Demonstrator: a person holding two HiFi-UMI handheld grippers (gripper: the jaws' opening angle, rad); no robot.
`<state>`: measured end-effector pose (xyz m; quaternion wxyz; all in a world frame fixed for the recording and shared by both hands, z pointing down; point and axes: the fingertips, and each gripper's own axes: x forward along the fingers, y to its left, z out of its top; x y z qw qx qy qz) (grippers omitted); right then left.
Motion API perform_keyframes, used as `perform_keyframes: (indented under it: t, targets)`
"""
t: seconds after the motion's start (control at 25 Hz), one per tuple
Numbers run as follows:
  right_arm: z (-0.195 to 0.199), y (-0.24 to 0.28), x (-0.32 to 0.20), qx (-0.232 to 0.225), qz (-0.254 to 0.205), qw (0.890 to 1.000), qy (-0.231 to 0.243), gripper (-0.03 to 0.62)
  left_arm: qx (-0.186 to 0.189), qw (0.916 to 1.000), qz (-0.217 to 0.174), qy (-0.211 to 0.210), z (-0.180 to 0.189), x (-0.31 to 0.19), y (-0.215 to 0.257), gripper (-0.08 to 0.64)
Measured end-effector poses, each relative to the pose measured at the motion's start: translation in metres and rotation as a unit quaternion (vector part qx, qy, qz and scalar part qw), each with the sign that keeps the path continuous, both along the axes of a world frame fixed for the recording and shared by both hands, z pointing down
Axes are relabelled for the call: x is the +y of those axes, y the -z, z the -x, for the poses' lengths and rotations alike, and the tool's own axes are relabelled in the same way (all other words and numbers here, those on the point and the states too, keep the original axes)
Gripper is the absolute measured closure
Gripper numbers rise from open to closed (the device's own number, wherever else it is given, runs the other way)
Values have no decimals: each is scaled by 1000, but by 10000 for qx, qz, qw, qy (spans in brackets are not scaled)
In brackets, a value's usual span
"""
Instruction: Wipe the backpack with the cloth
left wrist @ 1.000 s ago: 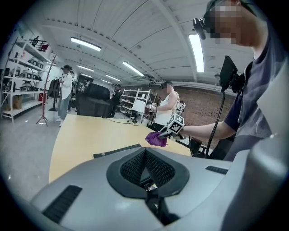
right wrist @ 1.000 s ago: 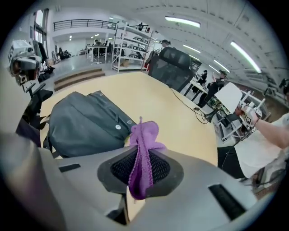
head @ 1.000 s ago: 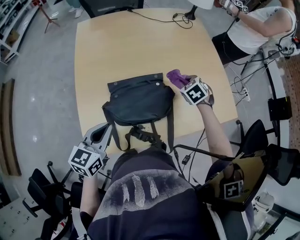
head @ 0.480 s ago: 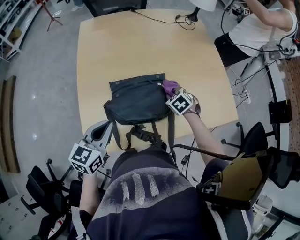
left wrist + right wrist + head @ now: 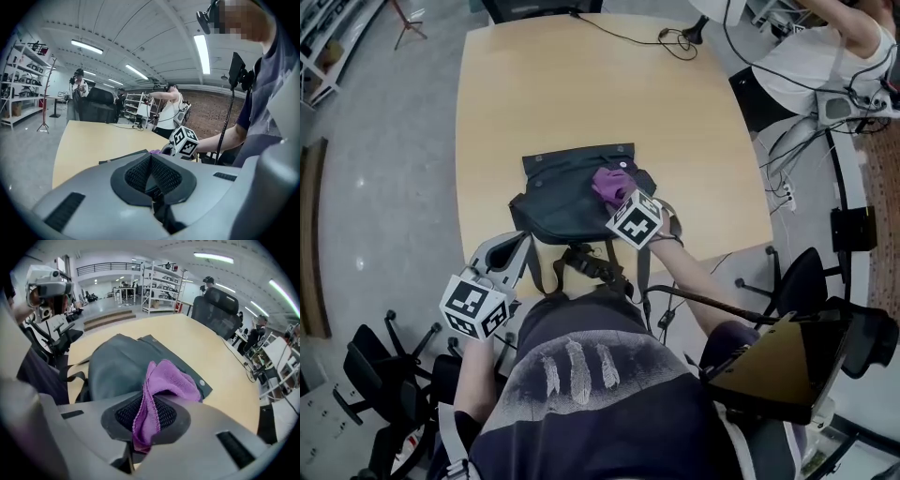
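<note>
Right gripper (image 5: 146, 411) fingers clamp the cloth (image 5: 171, 379) over the backpack (image 5: 117, 369) just ahead; left gripper (image 5: 151, 159) fingers are clenched on nothing.

backpack (image 5: 572, 202): dark grey, flat, flap shut, at table (image 5: 553, 94) near edge, straps overhanging
cloth (image 5: 607, 184): purple, bunched, on backpack flap

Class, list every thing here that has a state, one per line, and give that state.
Backpack: lying flat on the table, flap shut, straps trailing to the near edge.
Cloth: bunched, clamped in the right gripper, over the backpack.
Right gripper: shut on the cloth.
Left gripper: shut, empty.
</note>
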<state>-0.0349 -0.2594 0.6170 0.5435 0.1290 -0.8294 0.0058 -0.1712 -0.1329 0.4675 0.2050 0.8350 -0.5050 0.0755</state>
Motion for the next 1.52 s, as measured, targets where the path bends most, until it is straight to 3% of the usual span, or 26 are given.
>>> perform_keyframes:
  t: [0.28,0.48,0.64,0.72,0.76,0.8,0.88,0.92,0.96,1.04,1.2,1.36,1.52]
  targets:
    - [60,-4,59,-9,213,9968,766,563,51,9999,-96,21,13,2,2,554]
    - [82,-4,77,-114,490,9950,863,562,96,9998,-161,42,28,4,2,554]
    - [111,0,105,-689,1138,9874,860,562,156,9997,-166,60,39,9,0,554]
    - [126,14,119,-1382,1856,9712,576,562,192,9996,-189,46,42,11,0,554]
    - [134,28,122,-1897,2315,9537,309,561,214,9996,-203,47,45,12,1,554]
    - [143,45,123,-2481,2800,9274,-15,561,236,9995,-217,58,49,13,2,554]
    - [153,85,119,-3527,3531,8644,-608,561,286,9993,-235,90,58,15,3,554]
    - [152,102,115,-3894,3656,8417,-791,561,324,9992,-232,87,61,16,2,554]
    - [148,119,111,-4166,3615,8293,-896,561,367,9991,-219,59,62,17,1,554]
    - [136,147,103,-4534,3219,8254,-980,561,421,9989,-179,-62,60,16,-4,554]
    - [101,183,87,-4787,2508,8324,-1230,561,381,9985,-262,-289,41,6,-5,554]
    - [68,197,88,-5170,2700,7984,-1497,561,78,9979,-519,-388,19,10,18,554]
    - [53,199,98,-5287,2872,7885,-1277,561,37,9983,-583,26,10,24,31,554]
